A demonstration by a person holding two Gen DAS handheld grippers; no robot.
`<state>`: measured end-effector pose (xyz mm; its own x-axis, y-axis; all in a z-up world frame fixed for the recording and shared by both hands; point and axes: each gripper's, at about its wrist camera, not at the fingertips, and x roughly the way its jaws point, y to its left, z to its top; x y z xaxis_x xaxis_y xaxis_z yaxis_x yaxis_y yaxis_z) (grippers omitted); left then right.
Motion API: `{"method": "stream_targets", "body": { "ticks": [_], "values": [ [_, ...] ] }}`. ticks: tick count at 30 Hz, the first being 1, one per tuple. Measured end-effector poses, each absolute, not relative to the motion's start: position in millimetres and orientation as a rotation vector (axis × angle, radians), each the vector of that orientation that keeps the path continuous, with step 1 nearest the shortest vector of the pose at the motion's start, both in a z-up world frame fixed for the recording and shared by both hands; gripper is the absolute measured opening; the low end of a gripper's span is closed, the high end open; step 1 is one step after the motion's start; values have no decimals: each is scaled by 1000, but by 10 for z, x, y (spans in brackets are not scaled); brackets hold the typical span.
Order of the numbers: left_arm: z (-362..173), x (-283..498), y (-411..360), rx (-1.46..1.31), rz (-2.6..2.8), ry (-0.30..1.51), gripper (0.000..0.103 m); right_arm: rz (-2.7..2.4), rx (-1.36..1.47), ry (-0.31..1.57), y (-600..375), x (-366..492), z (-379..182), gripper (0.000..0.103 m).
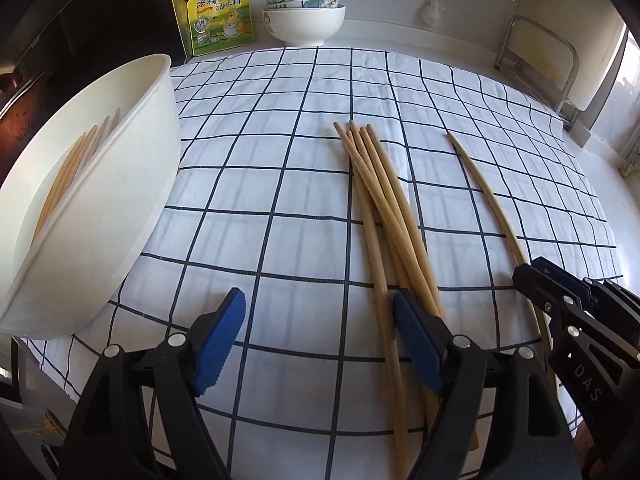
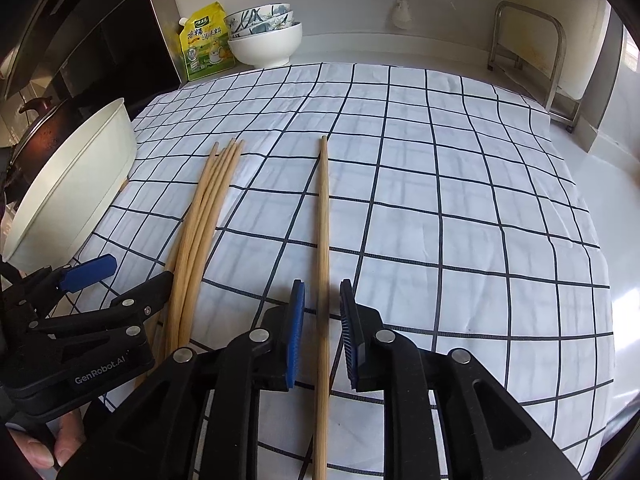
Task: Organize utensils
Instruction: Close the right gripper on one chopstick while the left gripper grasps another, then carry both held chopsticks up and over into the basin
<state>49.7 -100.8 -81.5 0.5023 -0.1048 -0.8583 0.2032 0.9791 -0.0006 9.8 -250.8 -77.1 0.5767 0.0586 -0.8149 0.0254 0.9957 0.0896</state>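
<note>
From my seat I see the desk covered by a white cloth with a dark grid (image 2: 440,208). At the back stand a yellow-green seasoning pouch (image 1: 218,16) and a stack of bowls, two patterned on a plain white one (image 1: 304,12), well apart from the work. A metal rack (image 2: 532,60) sits at the far right corner. On the left, a large white plastic bowl (image 1: 104,184) lies tipped on its side with several wooden chopsticks (image 1: 70,172) inside.

A loose bundle of bamboo chopsticks (image 1: 380,200) lies on the cloth, fanned at the far end. A single bamboo chopstick (image 2: 324,240) lies apart, to its right.

My left gripper (image 1: 316,336) is angled down at the cloth with its blue pads spread wide and nothing between them; its right pad sits over the near end of the bundle. A thumb (image 2: 66,446) shows under its body in the right view. My right gripper (image 2: 322,332) points down along the single chopstick, pads narrowly apart on either side of it, a small gap each side, so it is not clamped.
</note>
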Motion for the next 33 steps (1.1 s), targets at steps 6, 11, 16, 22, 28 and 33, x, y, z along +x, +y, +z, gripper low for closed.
{"method": "stream_targets", "body": {
  "ticks": [6, 11, 16, 22, 28, 33],
  "values": [
    [-793, 481, -1061, 117, -218, 1020, 59, 3, 24, 950, -2431, 86, -783, 17],
    [-774, 468, -1122, 132, -252, 1015, 35, -3, -1, 941, -2406, 78, -787, 15],
    [-767, 463, -1253, 164, -289, 1018, 9, -2, 16, 933, -2428, 67, -788, 6],
    [-766, 501, -1299, 178, -284, 1027, 9, 13, 68, 935, -2488, 60, -780, 6],
    [-751, 558, -1275, 171, -269, 1035, 8, 19, 130, 937, -2581, 62, -777, 6],
    [-729, 583, -1255, 160, -265, 1048, 8, 12, 156, 934, -2632, 62, -774, 6]
  ]
}}
